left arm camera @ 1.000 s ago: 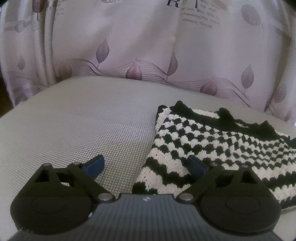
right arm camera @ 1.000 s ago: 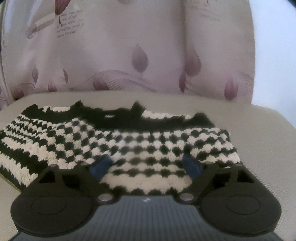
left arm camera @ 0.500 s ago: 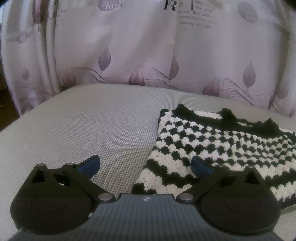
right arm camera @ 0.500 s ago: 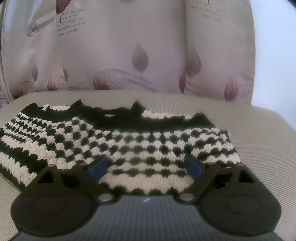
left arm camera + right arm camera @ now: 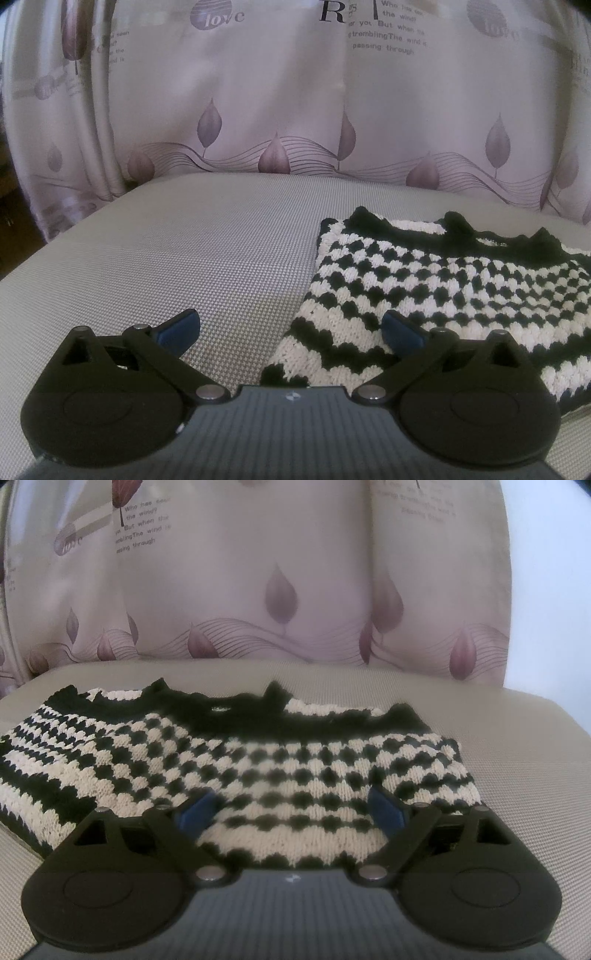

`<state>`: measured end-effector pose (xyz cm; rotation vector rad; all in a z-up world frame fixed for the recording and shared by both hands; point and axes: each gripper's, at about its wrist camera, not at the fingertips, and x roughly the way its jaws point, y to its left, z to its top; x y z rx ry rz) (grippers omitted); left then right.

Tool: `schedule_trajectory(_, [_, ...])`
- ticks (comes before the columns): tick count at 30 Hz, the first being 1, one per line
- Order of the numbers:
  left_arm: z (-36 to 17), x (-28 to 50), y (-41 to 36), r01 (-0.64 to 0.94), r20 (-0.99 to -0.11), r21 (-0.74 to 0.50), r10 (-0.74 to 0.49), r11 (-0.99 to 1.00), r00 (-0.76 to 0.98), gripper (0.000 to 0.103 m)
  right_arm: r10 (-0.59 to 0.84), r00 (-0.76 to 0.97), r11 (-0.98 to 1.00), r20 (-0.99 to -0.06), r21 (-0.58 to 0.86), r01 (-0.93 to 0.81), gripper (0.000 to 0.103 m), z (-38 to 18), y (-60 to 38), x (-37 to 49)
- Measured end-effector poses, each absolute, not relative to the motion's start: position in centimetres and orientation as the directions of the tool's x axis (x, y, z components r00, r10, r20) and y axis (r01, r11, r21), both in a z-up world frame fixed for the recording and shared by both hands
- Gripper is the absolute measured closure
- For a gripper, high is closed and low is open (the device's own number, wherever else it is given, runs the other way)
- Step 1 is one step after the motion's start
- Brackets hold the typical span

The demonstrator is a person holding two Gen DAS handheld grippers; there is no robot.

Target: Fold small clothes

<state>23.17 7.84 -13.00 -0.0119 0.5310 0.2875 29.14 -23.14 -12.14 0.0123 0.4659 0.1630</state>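
Observation:
A small black-and-cream knitted garment lies flat and folded on the grey woven surface, its black scalloped edge toward the curtain. My left gripper is open wide at the garment's near left corner: one blue pad hovers over bare surface, the other over the knit. My right gripper is open over the near edge of the garment, both blue pads above the knit. Neither gripper pinches anything.
A pale curtain printed with leaves and text hangs right behind the surface's far edge. A white wall shows past the curtain on the right. Bare grey surface stretches on both sides of the garment.
The left gripper's jaws have spread a little wider and its view has tipped slightly, showing more curtain. The right gripper and the garment look unmoved.

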Motion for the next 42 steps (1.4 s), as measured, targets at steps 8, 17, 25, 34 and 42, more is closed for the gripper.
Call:
schedule_trajectory(8, [-13.0,23.2,8.1,-0.268,-0.505,0.048,0.255,0.962,0.825,0.000,0.155,0.881,0.987,-0.448,0.043,-0.152,0.012,-12.2,-23.2,29.1])
schedule_trajectory(17, [-11.9,24.4,10.3,-0.164,-0.533,-0.083,0.095,0.983,0.841,0.001,0.152,0.879,0.987,-0.451,0.033,-0.154,0.012,-12.2,-23.0,29.2])
schedule_trajectory(25, [-10.3,27.6,10.9,-0.023,-0.582,-0.099,-0.039,0.995,0.812,0.002,0.153,0.879,0.987,-0.451,0.033,-0.155,0.011,-12.2,-23.0,29.2])
schedule_trajectory(34, [-11.4,30.2,10.8,0.044,-0.634,-0.067,-0.076,0.997,0.769,0.005,0.155,0.879,0.987,-0.452,0.036,-0.156,0.011,-12.2,-23.1,29.2])
schedule_trajectory(42, [-11.5,30.5,12.7,0.026,-0.629,-0.147,-0.114,0.989,0.769,0.007,0.154,0.878,0.987,-0.452,0.035,-0.156,0.011,-12.2,-23.0,29.2])
